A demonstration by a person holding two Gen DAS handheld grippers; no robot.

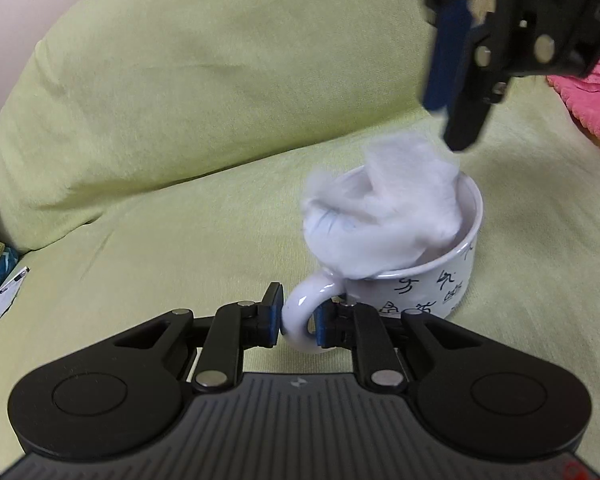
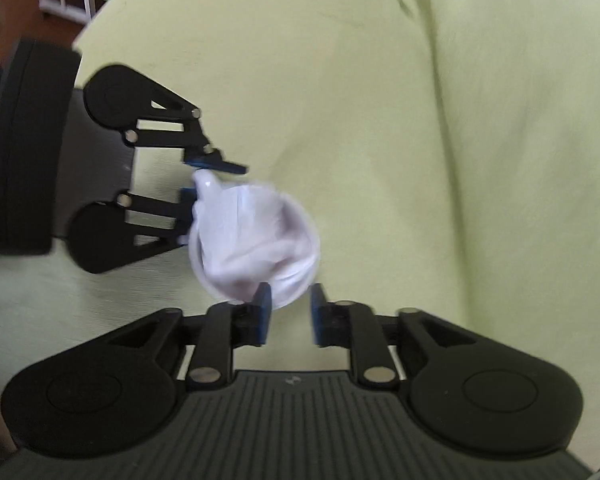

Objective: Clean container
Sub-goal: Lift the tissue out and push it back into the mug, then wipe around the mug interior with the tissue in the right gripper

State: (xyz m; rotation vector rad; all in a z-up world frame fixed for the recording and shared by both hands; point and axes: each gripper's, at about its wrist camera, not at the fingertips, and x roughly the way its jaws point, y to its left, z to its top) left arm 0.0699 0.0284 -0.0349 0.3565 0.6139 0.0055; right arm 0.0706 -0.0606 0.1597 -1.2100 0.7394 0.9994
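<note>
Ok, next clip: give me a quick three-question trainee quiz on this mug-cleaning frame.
1. True or false: the left gripper is clamped on the mug handle.
2. Where is the white tissue? A) flat on the green cushion B) stuffed into the mug C) on the pink cloth
3. Fill in: the right gripper is ____ above the mug.

Key: 1 true; 2 B; 3 open, holding nothing.

One mug (image 1: 428, 276) and one white cloth (image 1: 384, 216) are seen at centre frame. Two grippers are counted, the left gripper (image 1: 299, 322) and the right gripper (image 2: 290, 314). One pink fabric (image 1: 592, 100) is seen at upper right.
</note>
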